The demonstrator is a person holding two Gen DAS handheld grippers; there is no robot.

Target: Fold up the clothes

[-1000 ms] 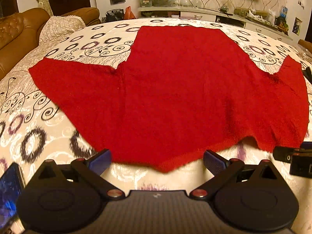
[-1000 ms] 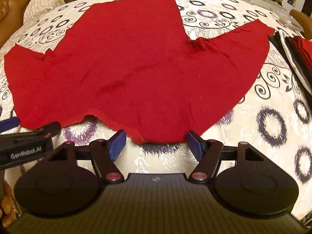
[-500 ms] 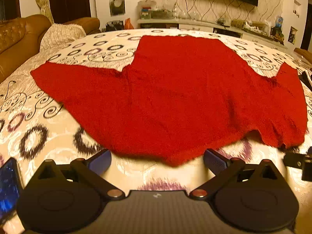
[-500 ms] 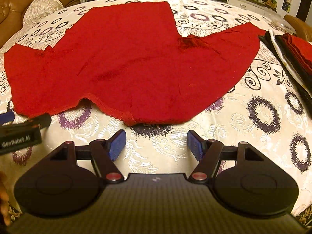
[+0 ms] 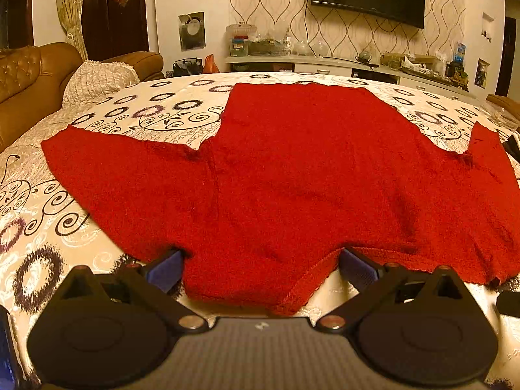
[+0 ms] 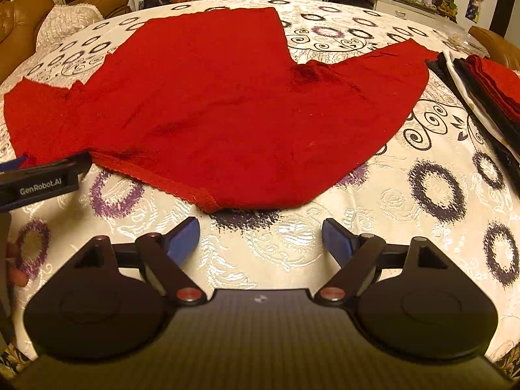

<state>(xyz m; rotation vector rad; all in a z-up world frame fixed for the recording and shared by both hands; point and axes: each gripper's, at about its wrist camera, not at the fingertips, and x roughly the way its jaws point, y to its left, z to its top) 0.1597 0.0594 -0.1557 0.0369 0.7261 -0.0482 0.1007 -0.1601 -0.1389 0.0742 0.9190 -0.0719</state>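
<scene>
A red knitted sweater (image 5: 292, 175) lies spread flat on the patterned bedspread, sleeves out to both sides. My left gripper (image 5: 258, 261) is open, low at the near edge, and the sweater's near corner reaches in between its blue pads (image 5: 164, 268). The same sweater (image 6: 208, 97) fills the right wrist view. My right gripper (image 6: 260, 235) is open over bare bedspread, a short way back from the sweater's near corner (image 6: 211, 203). The left gripper (image 6: 42, 183) shows at that view's left edge, at the sweater's hem.
Folded clothes in red, black and white (image 6: 484, 87) are stacked at the right of the bed. A brown leather sofa (image 5: 29, 78) with a cream cushion (image 5: 97, 79) stands at the left. A cluttered sideboard (image 5: 341, 57) runs along the far wall.
My left gripper has dropped lower and moved forward, so the sweater's near corner now lies between its fingers. My right gripper has drawn back from the sweater.
</scene>
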